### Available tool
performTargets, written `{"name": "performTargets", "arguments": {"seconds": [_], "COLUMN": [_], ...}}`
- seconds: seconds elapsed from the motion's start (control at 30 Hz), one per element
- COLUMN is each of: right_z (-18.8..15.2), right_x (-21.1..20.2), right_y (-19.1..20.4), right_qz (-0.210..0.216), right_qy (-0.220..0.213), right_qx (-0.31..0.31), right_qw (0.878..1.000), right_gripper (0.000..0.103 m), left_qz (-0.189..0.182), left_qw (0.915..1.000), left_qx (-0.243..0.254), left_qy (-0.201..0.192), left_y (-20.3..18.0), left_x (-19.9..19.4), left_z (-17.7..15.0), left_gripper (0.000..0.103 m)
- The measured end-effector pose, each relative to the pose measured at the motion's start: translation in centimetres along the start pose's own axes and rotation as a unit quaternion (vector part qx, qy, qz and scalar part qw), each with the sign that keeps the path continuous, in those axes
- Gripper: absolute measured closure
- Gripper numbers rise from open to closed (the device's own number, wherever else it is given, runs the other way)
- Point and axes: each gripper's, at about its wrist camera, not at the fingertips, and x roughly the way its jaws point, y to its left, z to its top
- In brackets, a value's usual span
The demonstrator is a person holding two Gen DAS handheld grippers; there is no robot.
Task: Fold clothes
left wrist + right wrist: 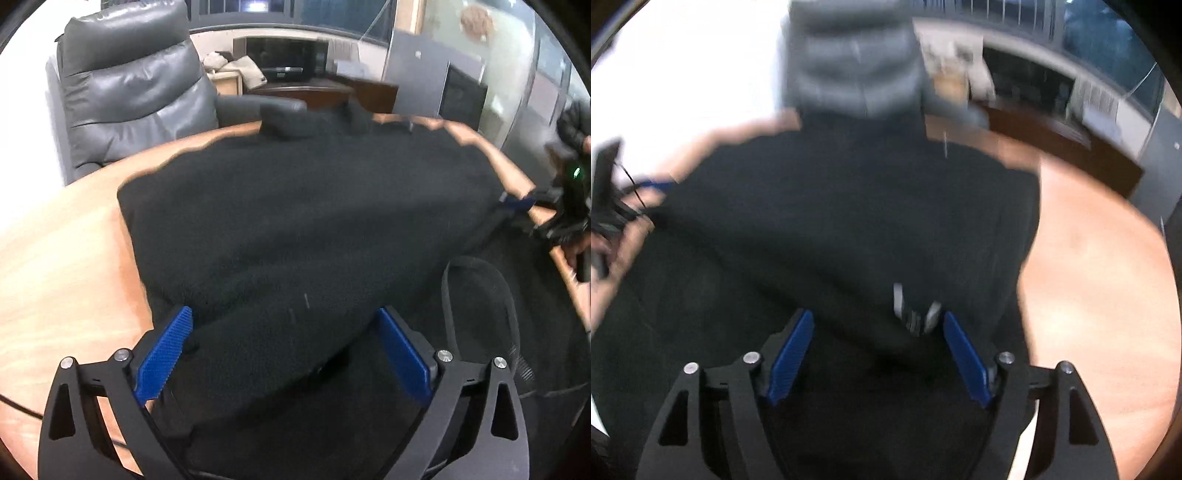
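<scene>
Both the left gripper (284,321) and right gripper (877,325) gape wide, gripping nothing, straddling the black garment's (295,206) near hem — seemingly placed to pinch it — draped over the wooden table (66,243)

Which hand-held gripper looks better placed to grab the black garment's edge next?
Probably left: the left hand-held gripper is open astride the black garment at its near edge. The right view is blurred.

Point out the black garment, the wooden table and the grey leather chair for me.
black garment (295,206), left wrist view, middle of the spread cloth.
wooden table (62,258), left wrist view, bare top left of the garment.
grey leather chair (129,85), left wrist view, padded backrest.
</scene>
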Motion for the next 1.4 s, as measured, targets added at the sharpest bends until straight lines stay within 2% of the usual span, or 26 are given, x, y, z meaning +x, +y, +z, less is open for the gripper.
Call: {"name": "performTargets", "arguments": {"seconds": [0.1,0.2,0.3,0.37,0.47,0.57,0.63,0.7,0.77,0.87,0.97,1.03,1.13,1.3,1.4], "right_z": [-0.2,-0.5,-3.2,-6.1,-11.7,-16.0,-19.0,-20.4,-21.0,-21.8,-23.5,-24.2,-24.9,-24.9,-24.2], "right_x": [-2.6,-7.9,-13.3,-16.1,-19.8,-22.7,-24.4,-24.4,-23.2,-20.5,-18.5,-17.4,-15.6,-14.2,-12.8], "right_y": [-0.2,-0.4,0.0,-0.5,-2.2,-3.5,-4.4,-4.5,-4.1,-3.0,-1.6,-1.1,-1.0,-1.5,-1.6], "right_qz": [0.009,0.023,0.039,0.035,0.017,-0.012,-0.025,-0.004,0.035,0.098,0.152,0.185,0.221,0.242,0.257], "right_qy": [-0.018,-0.048,-0.056,-0.034,0.03,0.057,0.067,0.063,0.062,0.061,0.075,0.085,0.098,0.102,0.092], "right_qx": [0.036,0.061,0.081,0.091,0.102,0.111,0.125,0.133,0.137,0.138,0.125,0.116,0.111,0.114,0.12], "right_qw": [0.999,0.997,0.994,0.995,0.994,0.992,0.99,0.989,0.988,0.984,0.978,0.972,0.964,0.958,0.954], "right_gripper": [0.03,0.027,0.02,0.02,0.02,0.02,0.02,0.02,0.02,0.021,0.026,0.029,0.032,0.032,0.033], "left_qz": [-0.007,-0.011,-0.01,-0.001,0.012,0.037,0.03,0.01,-0.023,-0.093,-0.127,-0.155,-0.171,-0.178,-0.186], "left_qw": [0.9994,0.9976,0.9946,0.9908,0.981,0.9703,0.961,0.9588,0.9544,0.9437,0.9362,0.9256,0.9201,0.9089,0.9068], "left_qx": [-0.033,-0.063,-0.101,-0.135,-0.184,-0.212,-0.228,-0.22,-0.218,-0.239,-0.243,-0.262,-0.265,-0.287,-0.293], "left_qy": [-0.005,-0.027,-0.021,0.011,0.059,0.11,0.153,0.18,0.202,0.21,0.219,0.225,0.232,0.245,0.24], "left_y": [-0.1,-1.1,-1.0,0.2,2.1,3.9,4.3,3.5,2.4,0.5,-1.0,-1.2,-1.7,-1.1,-0.8], "left_x": [-2.7,-9.2,-15.7,-19.3,-24.6,-27.4,-27.8,-27.0,-25.1,-21.7,-18.5,-16.9,-16.2,-15.2,-15.3], "left_z": [0.8,0.9,-0.9,-3.6,-7.7,-12.1,-15.0,-16.7,-18.1,-19.0,-18.9,-19.0,-19.2,-19.9,-20.3], "left_gripper": [0.005,0.005,0.003,0.003,0.003,0.002,0.002,0.002,0.002,0.003,0.005,0.006,0.006,0.006,0.005]}}
